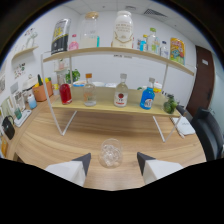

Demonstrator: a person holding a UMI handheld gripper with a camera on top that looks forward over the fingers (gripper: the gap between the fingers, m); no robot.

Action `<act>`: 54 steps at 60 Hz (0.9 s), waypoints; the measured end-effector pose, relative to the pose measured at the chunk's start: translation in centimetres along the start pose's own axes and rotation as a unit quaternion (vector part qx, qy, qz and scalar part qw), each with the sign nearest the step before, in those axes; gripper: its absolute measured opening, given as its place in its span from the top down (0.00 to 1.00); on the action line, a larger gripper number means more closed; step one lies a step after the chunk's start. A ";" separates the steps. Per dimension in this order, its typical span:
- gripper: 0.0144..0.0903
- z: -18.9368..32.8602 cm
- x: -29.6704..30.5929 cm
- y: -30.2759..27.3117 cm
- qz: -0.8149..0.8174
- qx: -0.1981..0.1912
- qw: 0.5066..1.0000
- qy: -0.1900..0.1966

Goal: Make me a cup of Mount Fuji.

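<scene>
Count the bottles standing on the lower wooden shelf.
4: red-liquid bottle, clear orange-capped bottle, clear labelled bottle, blue-liquid bottle, left to right. Others may be hidden.

the glass [110, 153] looks clear and glossy, standing on a matt wood-grain table [75, 142]. the shelf [110, 102] has pale wooden boards on thin white metal legs.

No legible txt on bottle labels [120, 96].
</scene>
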 end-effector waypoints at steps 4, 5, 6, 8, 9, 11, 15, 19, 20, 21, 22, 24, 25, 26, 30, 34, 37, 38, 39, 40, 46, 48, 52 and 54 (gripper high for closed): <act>0.06 0.0 0.0 -0.2 -0.003 0.003 1.000 0.001; 0.06 -0.1 0.0 -0.2 -0.003 0.004 1.000 0.002; 0.06 -0.2 0.0 -0.2 -0.004 0.005 1.000 0.002; 0.06 -0.4 -0.1 -0.3 -0.004 0.005 1.000 0.004; 0.06 -0.6 -0.2 -0.4 -0.003 0.005 1.000 0.005; 0.06 -0.8 -0.2 -0.4 -0.002 0.004 1.000 0.008; 0.06 -1.2 -0.3 -0.5 0.002 0.004 1.000 0.012; 0.06 -1.7 -0.7 -0.5 0.004 0.008 1.000 0.016; 0.06 -1.9 -0.8 -0.4 0.004 0.009 1.000 0.018; 0.06 -2.1 -1.0 -0.4 0.004 0.010 1.000 0.018; 0.06 -2.2 -1.2 -0.3 0.005 0.012 1.000 0.019; 0.05 -2.5 -1.7 -0.3 0.008 0.017 1.000 0.019; 0.05 -2.7 -1.9 -0.4 0.010 0.020 1.000 0.019; 0.05 -2.8 -2.2 -0.5 0.011 0.025 0.999 0.019; 0.05 -3.3 -3.4 -1.4 0.019 0.049 0.999 0.016; 0.06 -3.4 -4.8 -3.4 0.027 0.080 0.996 0.004; 0.06 -3.4 -5.6 -5.3 0.027 0.105 0.994 0.001; 0.06 -3.3 -5.8 -5.8 0.026 0.112 0.993 -0.001; 0.06 -3.1 -6.1 -6.4 0.025 0.117 0.993 -0.003; 0.06 -2.9 -6.3 -7.0 0.024 0.122 0.992 -0.006; 0.06 -0.9 -7.3 -10.2 0.018 0.149 0.989 -0.017; 0.06 0.1 -7.6 -11.1 0.017 0.151 0.988 -0.020; 0.06 2.3 -8.0 -12.6 0.022 0.157 0.987 -0.025; 0.06 3.4 -8.0 -13.1 0.026 0.155 0.987 -0.026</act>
